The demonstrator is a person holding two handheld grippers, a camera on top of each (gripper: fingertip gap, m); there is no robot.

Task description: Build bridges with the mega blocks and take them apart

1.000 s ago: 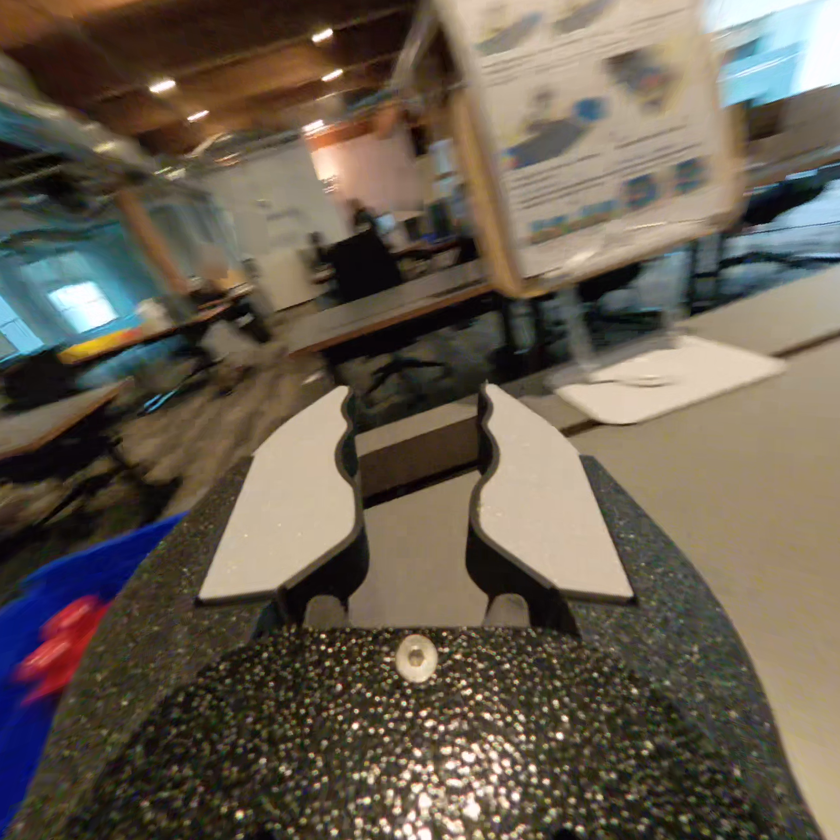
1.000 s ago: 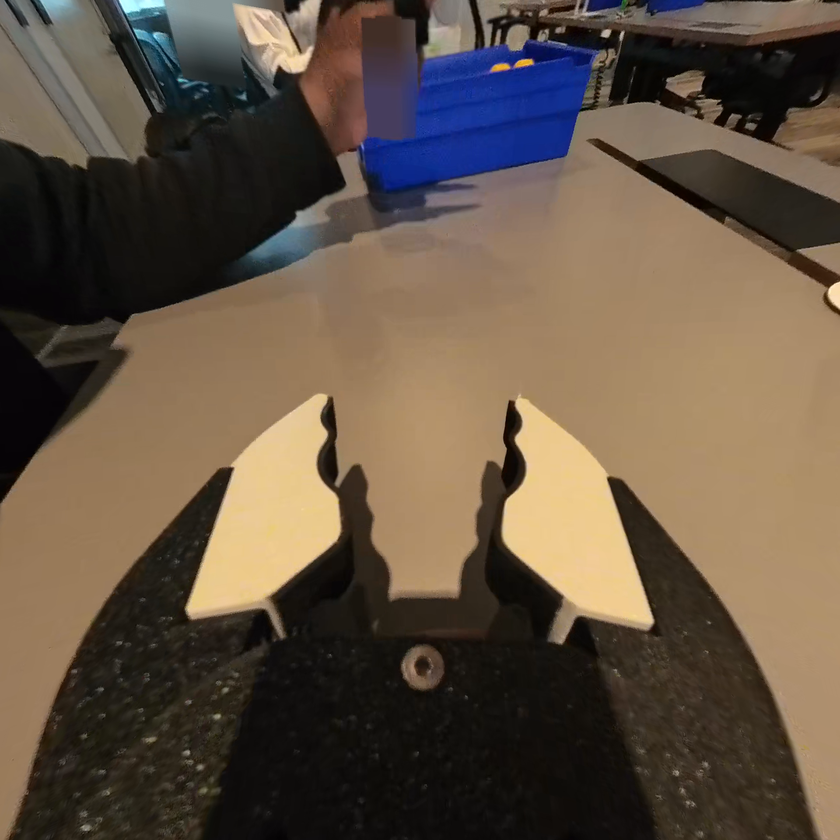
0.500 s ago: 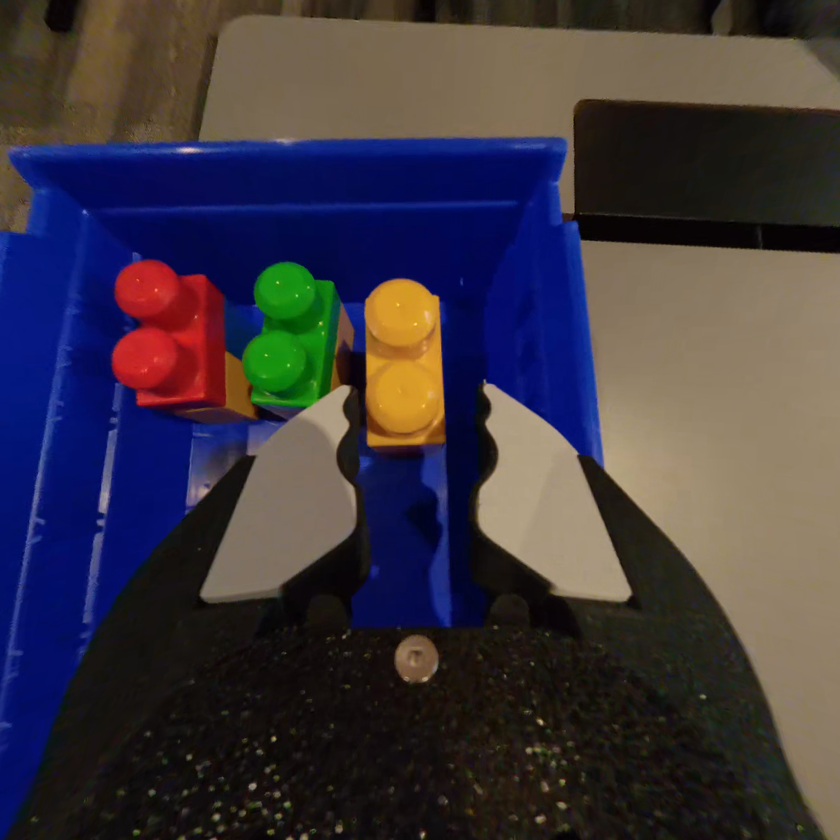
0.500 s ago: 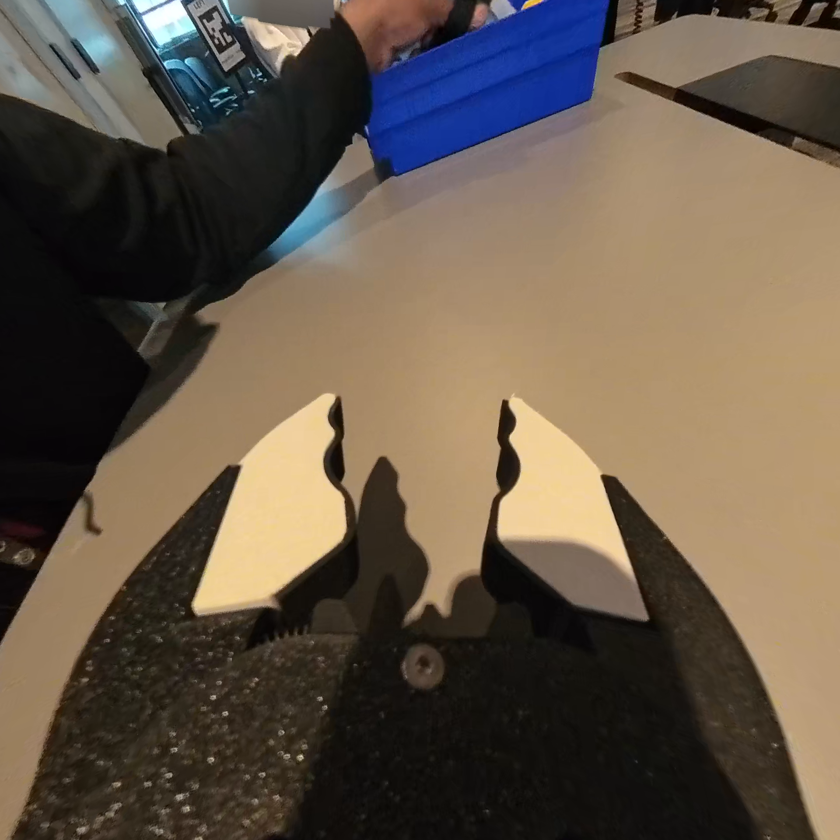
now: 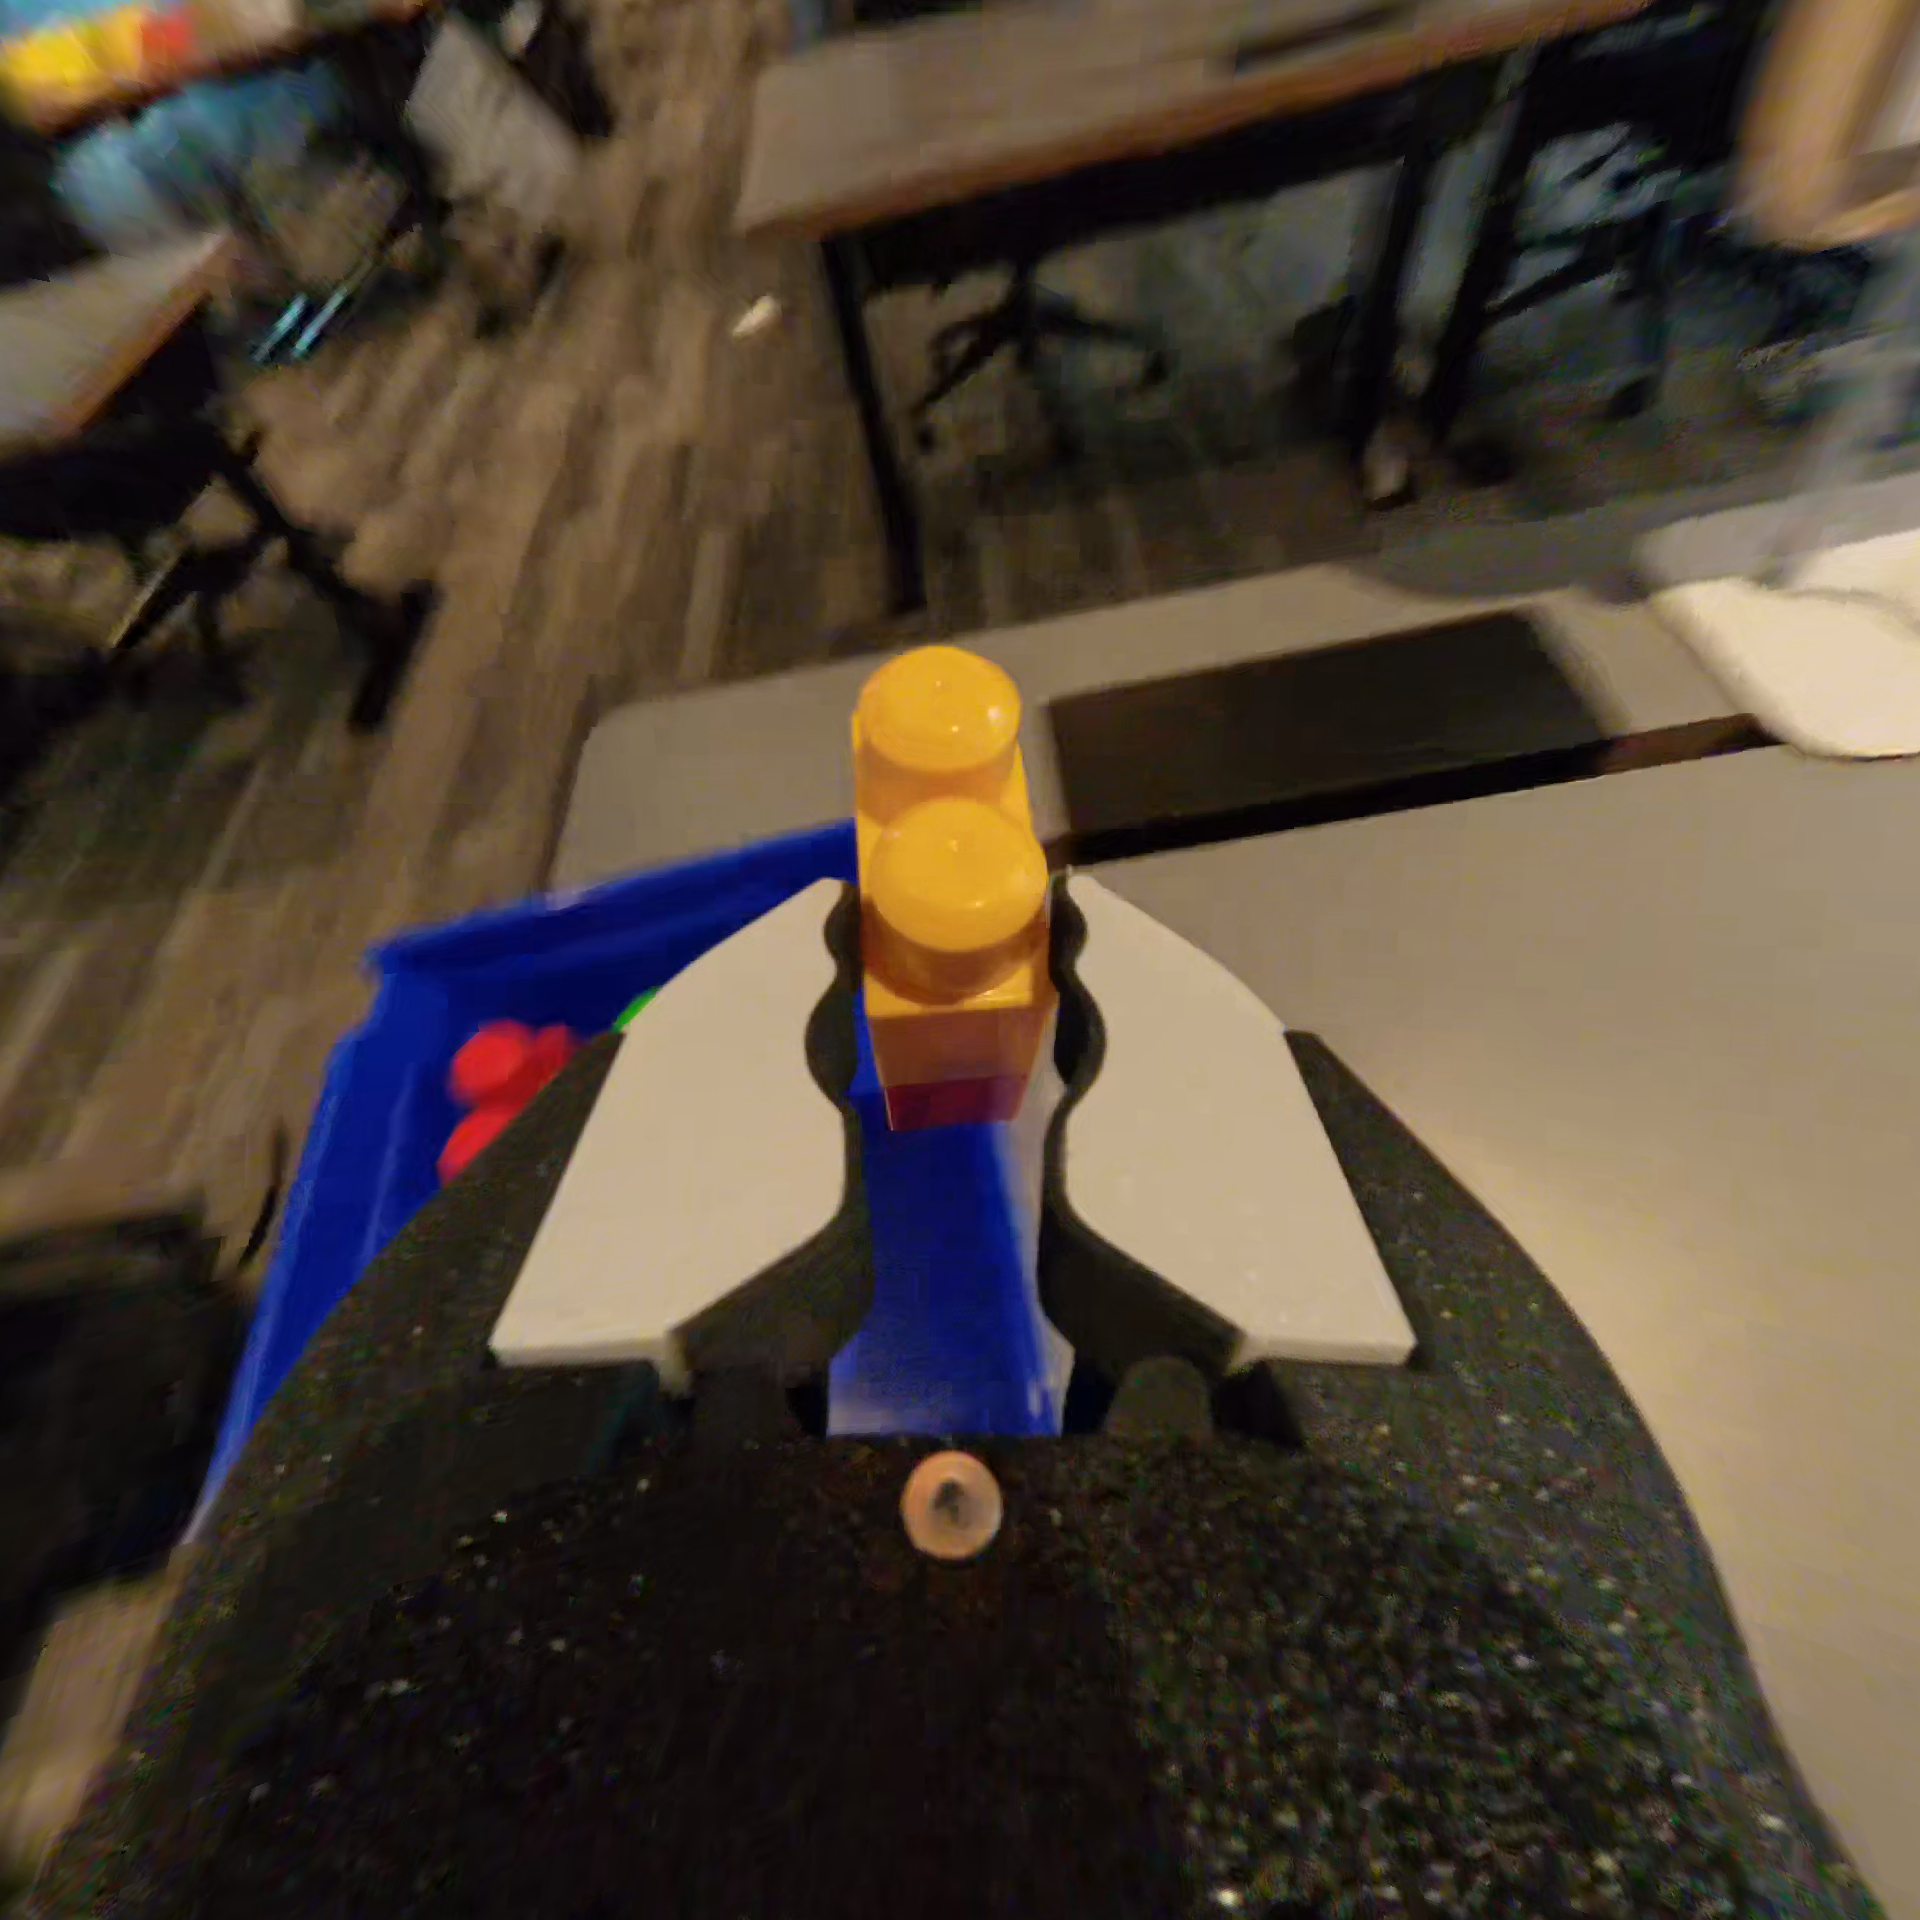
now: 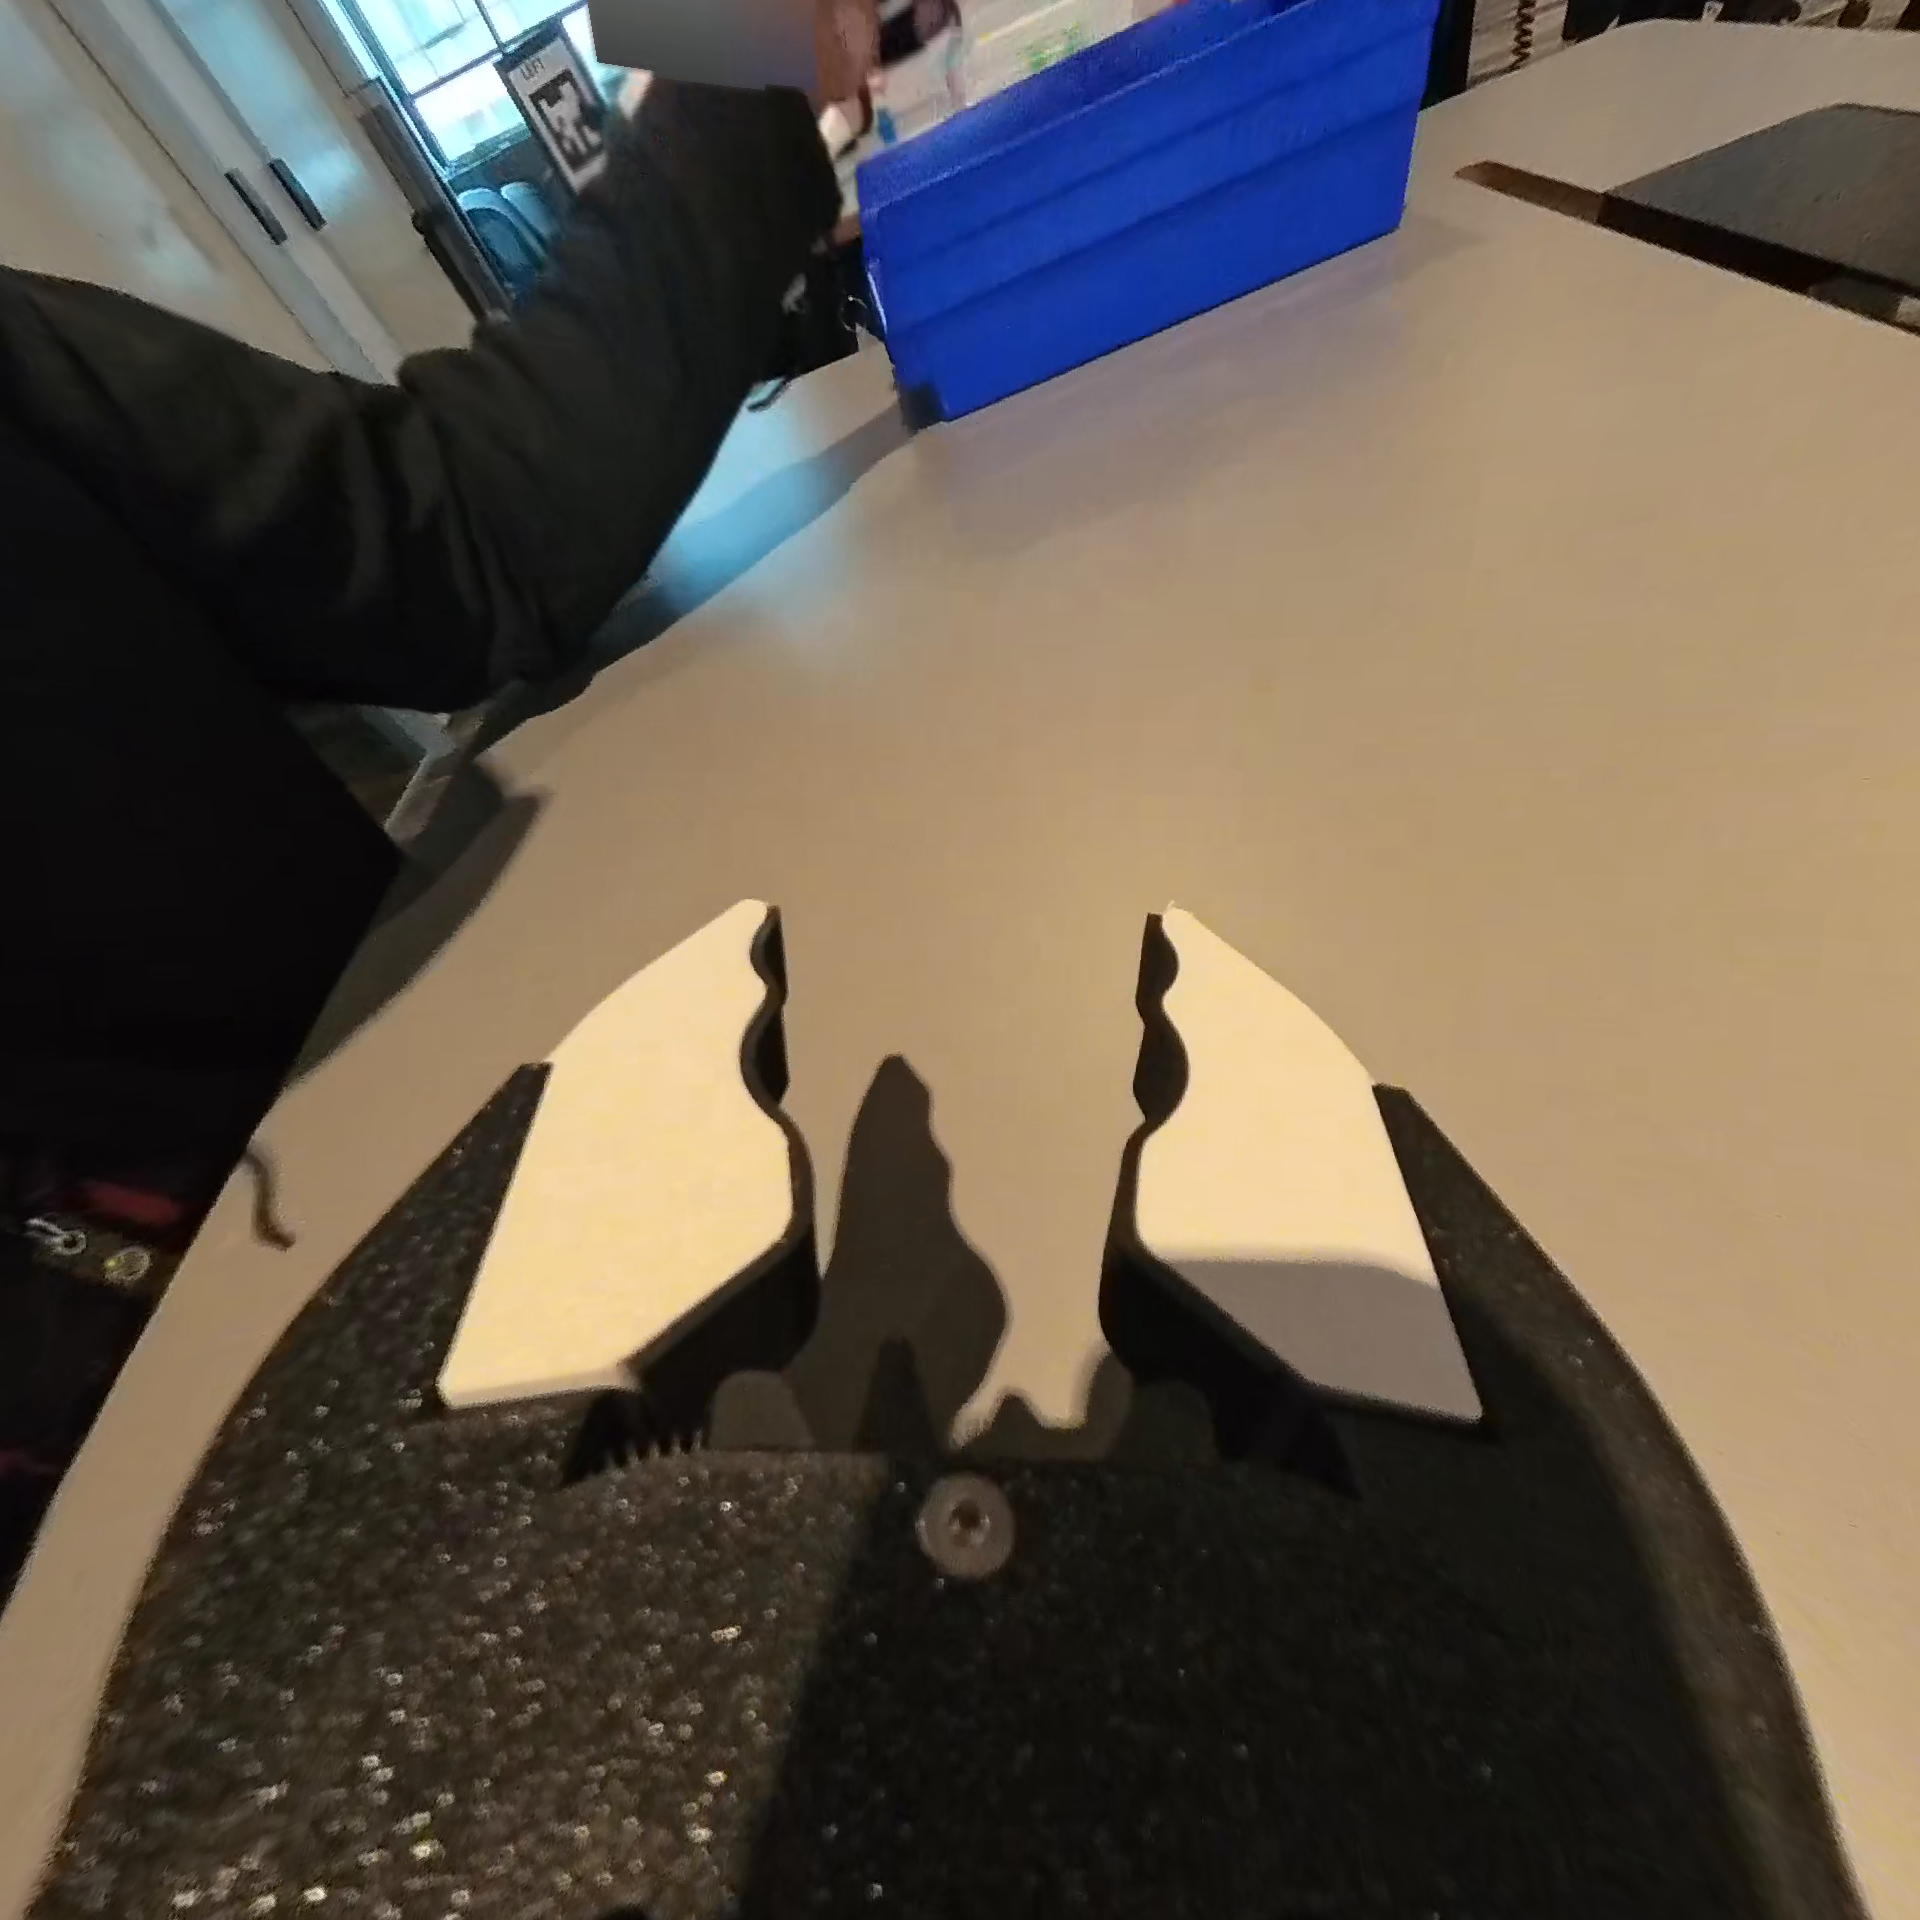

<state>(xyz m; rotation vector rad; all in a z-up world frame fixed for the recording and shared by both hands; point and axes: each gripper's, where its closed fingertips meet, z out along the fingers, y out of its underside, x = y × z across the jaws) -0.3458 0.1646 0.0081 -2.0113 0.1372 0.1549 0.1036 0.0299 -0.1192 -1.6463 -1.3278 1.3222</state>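
Left gripper point(image 5: 951, 935) closed on yellow two-stud block point(image 5: 951, 883) at frame centre above blue bin point(image 5: 416, 1039), long axis running away from camera, studs up, right gripper point(image 6: 961, 997) wide apart, empty, over grey table point(image 6: 1351, 675)

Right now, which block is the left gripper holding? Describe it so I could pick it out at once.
Find the blue bin at the corner of the grey table. Just above it, the left gripper jaws clamp a yellow block with two round studs. The red blocks lie in the bin; only the yellow one is held.
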